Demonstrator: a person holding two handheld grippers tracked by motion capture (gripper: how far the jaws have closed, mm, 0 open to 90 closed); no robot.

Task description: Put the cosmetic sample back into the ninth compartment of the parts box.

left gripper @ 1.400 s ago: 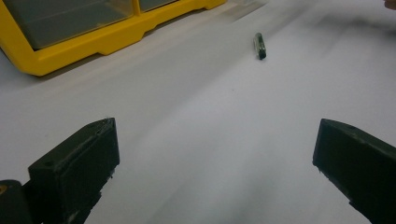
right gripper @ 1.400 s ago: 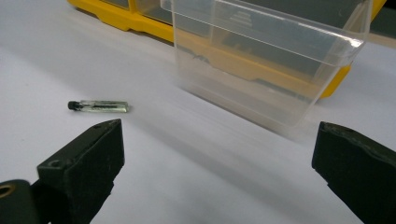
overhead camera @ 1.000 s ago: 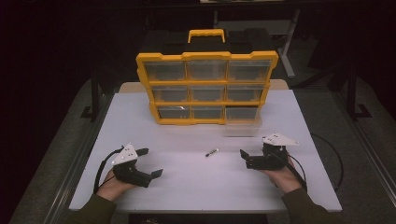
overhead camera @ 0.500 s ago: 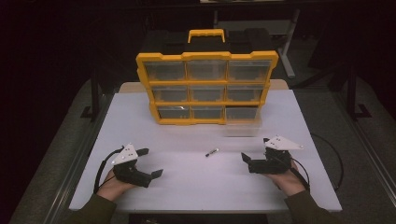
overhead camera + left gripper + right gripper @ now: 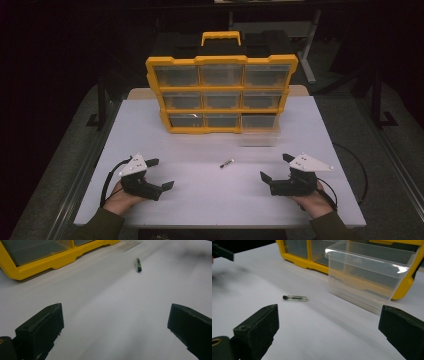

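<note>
While both grippers rest low on the white table (image 5: pixel 210 200) with jaws spread wide and empty, the small vial (image 5: pixel 227 163) lies flat between them, well apart from each. Its long axis runs slightly diagonal; right gripper (image 5: pixel 278 167) seems marginally nearer than left gripper (image 5: pixel 161 173). Beyond it, the clear drawer (image 5: pixel 372 277) stands pulled out of the yellow organizer (image 5: pixel 220 60). Nothing blocks the path.

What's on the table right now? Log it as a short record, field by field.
surface: white table
organizer: yellow drawer cabinet, upright at the far side
open drawer: clear drawer, bottom right, pulled out
loose item: small vial lying flat, mid-table, touching nothing
left gripper: open, low over the table
right gripper: open, low over the table
</note>
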